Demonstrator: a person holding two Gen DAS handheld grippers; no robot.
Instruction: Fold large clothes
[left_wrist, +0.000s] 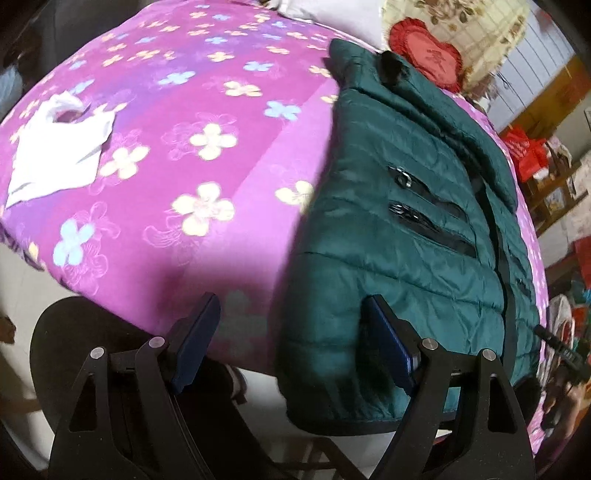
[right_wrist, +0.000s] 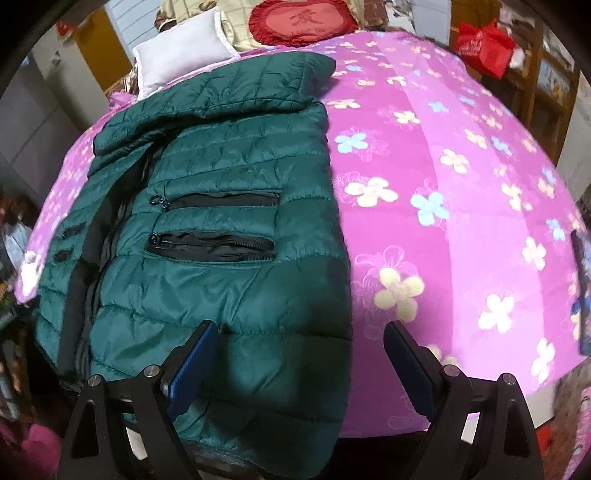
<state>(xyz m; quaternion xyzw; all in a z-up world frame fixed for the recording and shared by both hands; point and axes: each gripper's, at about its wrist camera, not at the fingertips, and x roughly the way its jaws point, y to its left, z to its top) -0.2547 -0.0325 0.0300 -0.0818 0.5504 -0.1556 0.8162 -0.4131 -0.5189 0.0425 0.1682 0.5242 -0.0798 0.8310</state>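
Bedroom, pink flowered quilt (left_wrist: 166, 155) covering bed. White plastic bag (left_wrist: 59, 147) near left edge. One green puffer jacket (right_wrist: 221, 236) at near edge, sleeves apparently folded in, lengthwise folds left. Left gripper (left_wrist: 291, 343) wide open, empty. Right gripper (right_wrist: 299, 362) wide open, empty. Two pillows at head: white pillow (right_wrist: 181, 51), red cushion (right_wrist: 303, 22).

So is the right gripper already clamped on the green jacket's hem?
No: in the right wrist view the right gripper has its jaws wide apart over the green jacket edge, gripping nothing.
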